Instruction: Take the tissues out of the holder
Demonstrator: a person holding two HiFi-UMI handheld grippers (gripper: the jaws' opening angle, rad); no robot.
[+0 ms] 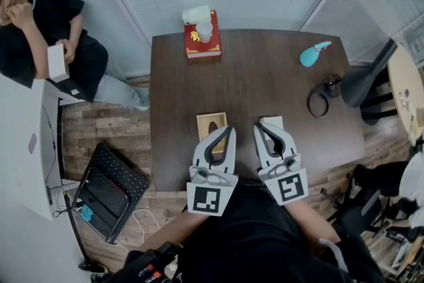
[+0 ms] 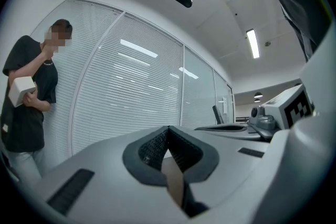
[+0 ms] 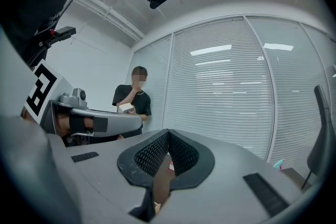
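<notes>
Find wooden tissue holder [image 1: 207, 121] lying flat on the dark counter [image 1: 265, 76], oval slot facing up. See only dark in the slot, no sheet standing out of it. Cannot tell whether tissues lie inside.

Find left gripper [image 1: 230, 130] just right of the holder, tips alongside its right edge; contact not readable from the head view. Read its fingers in the left gripper view as pressed together tip to tip, pinching nothing. Find right gripper [image 1: 258, 124] further right of the holder and apart from it, fingers likewise pressed together and empty. Hold both as pointing level, away from the body.

Note a pale flat thing [image 1: 273, 120] right of the holder, partly hidden behind the right gripper. Too little showing to name it: possibly tissues, possibly card. Note a red box [image 1: 203, 44] well beyond the holder at the far edge of the counter, with a white clump [image 1: 196, 14], tissue-like, at its top. Note a teal spray bottle [image 1: 311, 54] beyond the holder and far to its right.

Judge the step as unsettled. Fits a stack sitting low in the holder with both grippers parked beside it. Fits equally a holder already emptied, with the pale thing as what came out.

Leave the next move open; a closer look down into the slot serves either reading. Judge the holder light and loose on the counter, so likely to slide or lift under any pull through that narrow slot.
</notes>
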